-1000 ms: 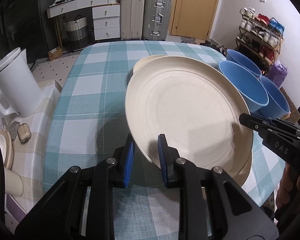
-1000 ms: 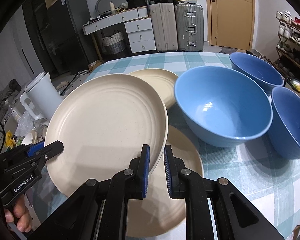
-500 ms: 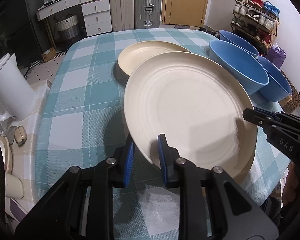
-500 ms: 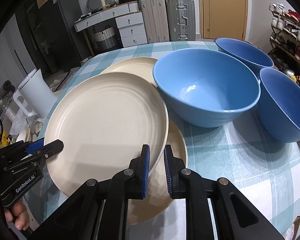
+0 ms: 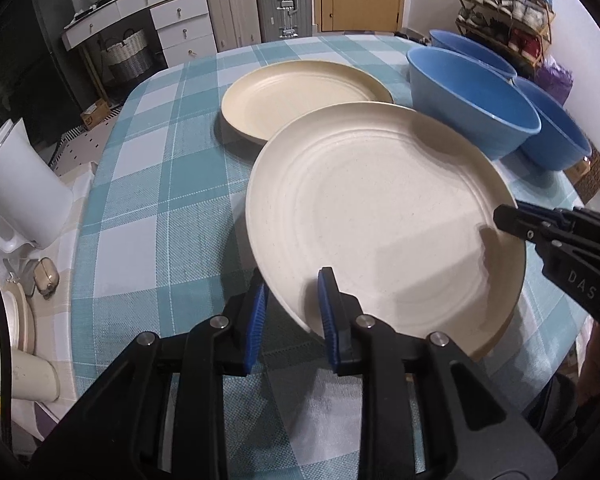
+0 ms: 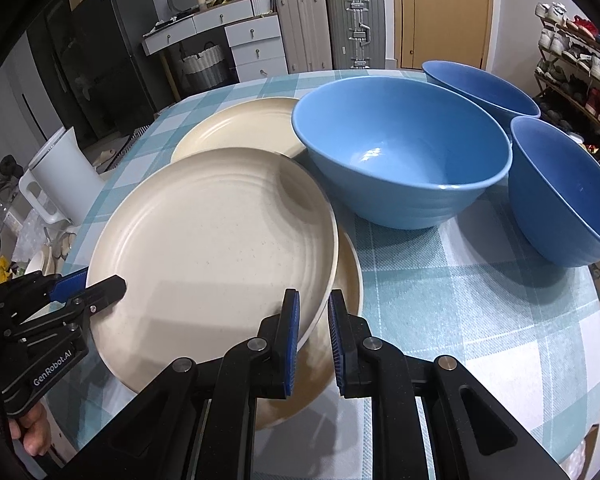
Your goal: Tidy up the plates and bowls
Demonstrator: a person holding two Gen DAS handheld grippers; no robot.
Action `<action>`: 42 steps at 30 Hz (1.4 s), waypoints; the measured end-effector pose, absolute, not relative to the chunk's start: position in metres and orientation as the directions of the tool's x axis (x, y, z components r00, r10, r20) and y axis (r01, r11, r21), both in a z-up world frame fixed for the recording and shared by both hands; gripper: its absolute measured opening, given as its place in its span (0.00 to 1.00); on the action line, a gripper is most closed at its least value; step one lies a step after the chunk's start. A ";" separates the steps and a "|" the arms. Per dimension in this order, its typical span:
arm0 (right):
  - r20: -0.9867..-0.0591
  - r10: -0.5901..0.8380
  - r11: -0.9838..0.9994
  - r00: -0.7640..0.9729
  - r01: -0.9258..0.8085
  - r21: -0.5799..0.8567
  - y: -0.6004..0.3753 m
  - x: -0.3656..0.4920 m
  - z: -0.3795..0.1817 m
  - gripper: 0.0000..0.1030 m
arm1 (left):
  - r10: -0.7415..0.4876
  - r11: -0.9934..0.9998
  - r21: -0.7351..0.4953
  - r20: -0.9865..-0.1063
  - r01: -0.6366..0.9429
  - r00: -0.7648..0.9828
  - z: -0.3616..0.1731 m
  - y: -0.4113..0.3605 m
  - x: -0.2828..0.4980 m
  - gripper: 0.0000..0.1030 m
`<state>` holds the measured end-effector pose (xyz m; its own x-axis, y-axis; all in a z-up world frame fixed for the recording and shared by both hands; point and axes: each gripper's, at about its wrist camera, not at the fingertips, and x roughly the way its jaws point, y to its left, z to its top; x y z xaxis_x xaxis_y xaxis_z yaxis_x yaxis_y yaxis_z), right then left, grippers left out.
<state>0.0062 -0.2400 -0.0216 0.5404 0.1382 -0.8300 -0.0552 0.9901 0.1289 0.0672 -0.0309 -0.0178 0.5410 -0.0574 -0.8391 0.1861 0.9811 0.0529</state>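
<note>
A large cream plate [image 5: 380, 216] is held by both grippers at opposite rims, just above a second cream plate [image 6: 340, 344] lying under it on the checked tablecloth. My left gripper [image 5: 292, 312] is shut on its near-left rim. My right gripper [image 6: 312, 332] is shut on its right rim; it also shows in the left wrist view [image 5: 512, 218]. A third cream plate [image 5: 300, 96] lies farther back. Three blue bowls [image 6: 400, 148] [image 6: 480, 84] [image 6: 568, 192] stand to the right.
A white kettle [image 5: 16, 184] and cups [image 5: 32, 376] stand on a side surface left of the table [image 5: 140, 200]. Suitcases [image 6: 332, 24], drawers and a door are behind. A shoe rack [image 6: 580, 64] is at the right. The table edge is close below the grippers.
The held plate has come down and levelled closer to the plate beneath it. Both grippers stayed shut on its rims and pulled back toward the near edge.
</note>
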 end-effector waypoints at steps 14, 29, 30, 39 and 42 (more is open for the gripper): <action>-0.847 0.089 0.996 0.523 -0.046 0.077 -0.242 -0.006 -0.029 0.15 | -0.017 0.969 0.116 -0.850 0.219 0.527 -0.028 -0.045 0.066 0.23; -0.860 0.052 0.998 0.507 -0.042 0.035 -0.241 -0.014 -0.034 0.16 | 0.018 0.951 0.170 -0.863 0.258 0.505 -0.033 -0.058 0.059 0.25; -0.860 0.053 0.998 0.508 -0.043 0.036 -0.241 -0.014 -0.034 0.16 | 0.020 0.950 0.173 -0.863 0.258 0.504 -0.034 -0.058 0.059 0.25; -0.860 0.041 0.999 0.510 -0.049 0.018 -0.239 -0.013 -0.037 0.17 | 0.033 0.946 0.186 -0.870 0.266 0.491 -0.040 -0.059 0.060 0.28; -0.856 0.035 0.999 0.516 -0.049 0.012 -0.238 -0.013 -0.037 0.17 | 0.036 0.944 0.192 -0.869 0.269 0.494 -0.042 -0.059 0.059 0.28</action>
<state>-0.0131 -0.2379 -0.0375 0.5155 0.0350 -0.8562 -0.0486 0.9988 0.0116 0.0591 -0.0594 -0.0416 0.4938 0.0362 -0.8688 0.2686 0.9439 0.1920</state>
